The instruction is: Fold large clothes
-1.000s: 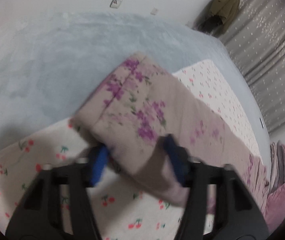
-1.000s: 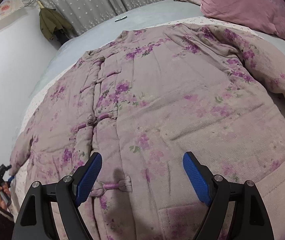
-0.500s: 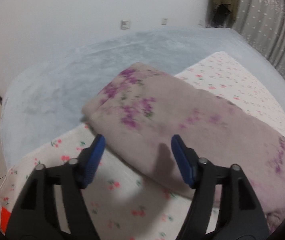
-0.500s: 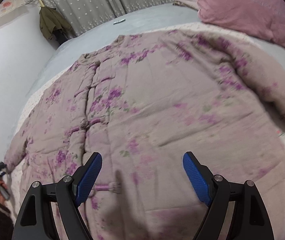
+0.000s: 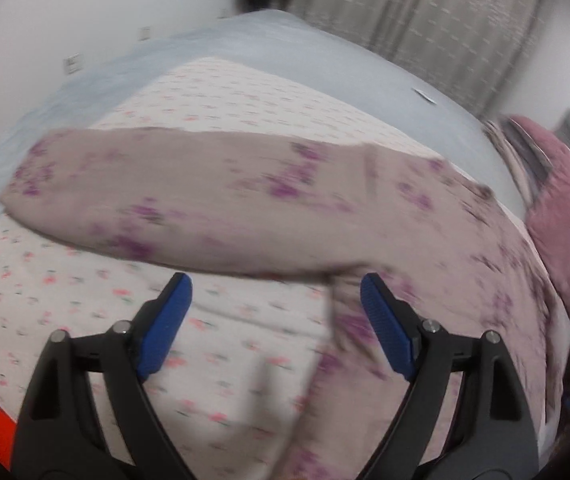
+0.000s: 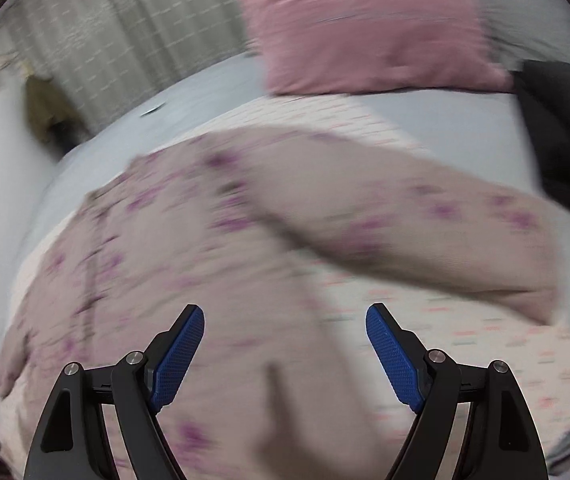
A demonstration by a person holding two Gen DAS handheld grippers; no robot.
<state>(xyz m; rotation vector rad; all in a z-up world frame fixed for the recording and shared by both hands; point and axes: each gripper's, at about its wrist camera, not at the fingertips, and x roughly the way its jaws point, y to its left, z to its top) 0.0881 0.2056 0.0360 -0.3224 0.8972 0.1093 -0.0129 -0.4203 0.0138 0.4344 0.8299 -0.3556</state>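
Observation:
A padded pink-beige jacket with purple flowers [image 5: 425, 248] lies spread on a cherry-print sheet [image 5: 85, 300] on the bed. In the left wrist view one sleeve [image 5: 165, 200] stretches out to the left. My left gripper [image 5: 277, 312] is open and empty, just below that sleeve. In the right wrist view the jacket body [image 6: 145, 260] lies left and its other sleeve [image 6: 425, 232] stretches right. My right gripper [image 6: 285, 340] is open and empty above the jacket's side edge. Both views are blurred by motion.
A pink pillow [image 6: 365, 28] lies at the head of the bed, also seen in the left wrist view [image 5: 565, 216]. A dark garment [image 6: 561, 132] lies at the right. A grey blanket [image 5: 265, 40] covers the far bed. Curtains [image 5: 425, 12] hang behind.
My left gripper let go of the sleeve end and swung right along the sleeve. My right gripper, open throughout, swung right from the jacket front toward the other sleeve.

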